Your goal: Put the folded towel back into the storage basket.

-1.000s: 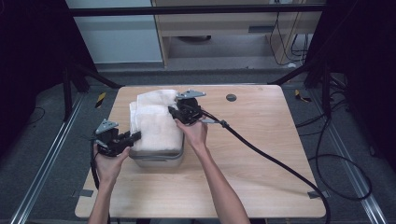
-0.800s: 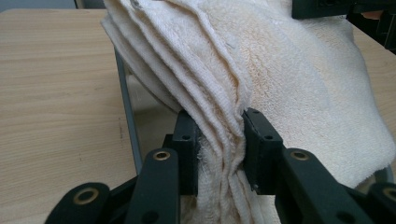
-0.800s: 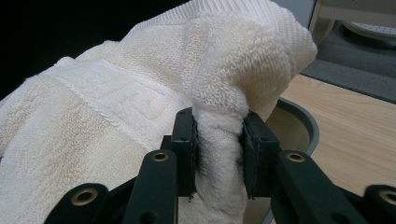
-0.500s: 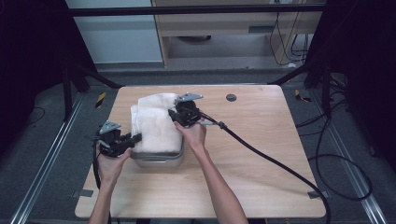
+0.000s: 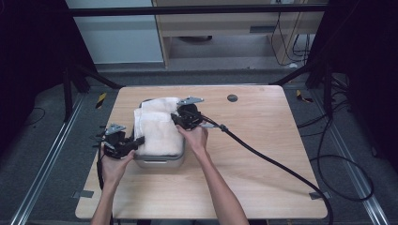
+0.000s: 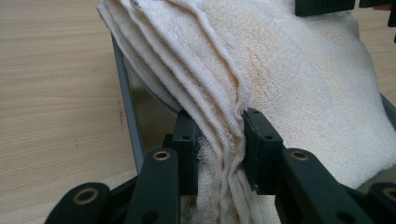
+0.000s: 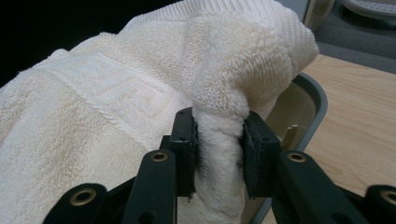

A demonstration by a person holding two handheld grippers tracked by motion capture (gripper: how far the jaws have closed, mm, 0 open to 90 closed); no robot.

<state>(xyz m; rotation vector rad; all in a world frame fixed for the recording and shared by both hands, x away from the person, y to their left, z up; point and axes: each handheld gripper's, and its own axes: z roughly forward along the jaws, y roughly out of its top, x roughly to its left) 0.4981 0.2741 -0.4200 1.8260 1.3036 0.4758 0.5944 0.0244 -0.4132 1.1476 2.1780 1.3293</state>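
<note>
1. Little has changed over the last second: the folded white towel still lies over the metal tray.
2. The left gripper pinches the towel's near-left edge; the right gripper clamps its far-right fold.
3. Bare table stretches right of the tray, room to lift.

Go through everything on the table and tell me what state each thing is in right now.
Towel: folded, draped over the metal tray, pinched at two edges.
Metal tray: upright on the table, mostly covered by the towel.
Left tongs: shut on the towel's layered edge.
Right tongs: shut on a bunched fold of the towel.
Table: bare wood around the tray, a cable trailing across it.
</note>
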